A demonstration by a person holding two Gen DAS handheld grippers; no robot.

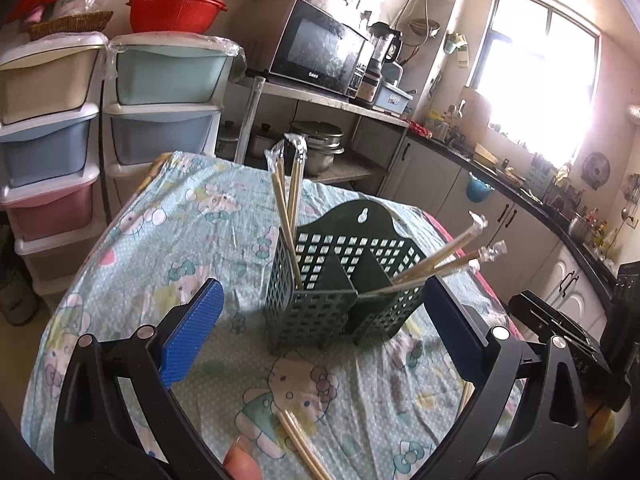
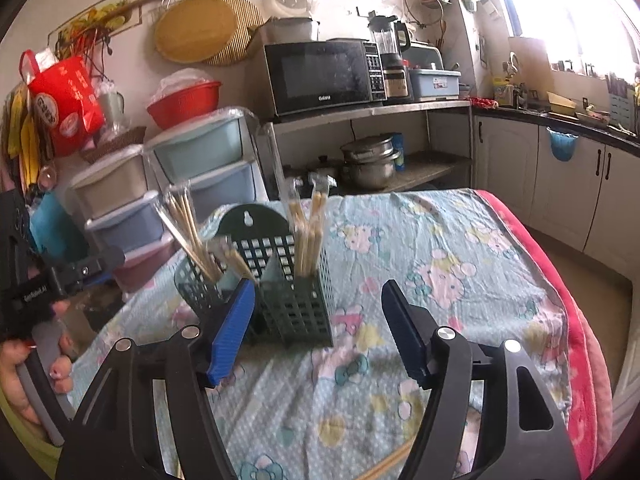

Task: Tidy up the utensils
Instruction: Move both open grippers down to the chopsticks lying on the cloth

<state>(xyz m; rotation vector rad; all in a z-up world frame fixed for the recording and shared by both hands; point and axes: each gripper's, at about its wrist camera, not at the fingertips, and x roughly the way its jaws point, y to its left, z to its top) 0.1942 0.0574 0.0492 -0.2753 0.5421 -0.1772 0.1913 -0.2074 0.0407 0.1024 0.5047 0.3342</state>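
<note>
A dark green perforated utensil holder (image 1: 344, 300) with compartments stands on the table with the cartoon-cat cloth (image 1: 200, 240). Wrapped chopsticks (image 1: 288, 196) stand in one end compartment; more wrapped chopsticks (image 1: 444, 262) lean out of the other end. A loose chopstick pair (image 1: 300, 444) lies on the cloth in front of the holder, between my left gripper's arms. My left gripper (image 1: 324, 344) is open and empty, just before the holder. In the right wrist view the holder (image 2: 296, 300) and its chopsticks (image 2: 308, 232) show; my right gripper (image 2: 320, 336) is open and empty near it.
Plastic drawer towers (image 1: 60, 140) stand left of the table. A microwave (image 1: 320, 56) sits on a shelf behind, pots below. Kitchen counter and cabinets (image 1: 520, 208) run along the right. A red blanket edge (image 2: 560, 300) hangs over the table's right side. A chopstick tip (image 2: 388, 464) lies by the right gripper.
</note>
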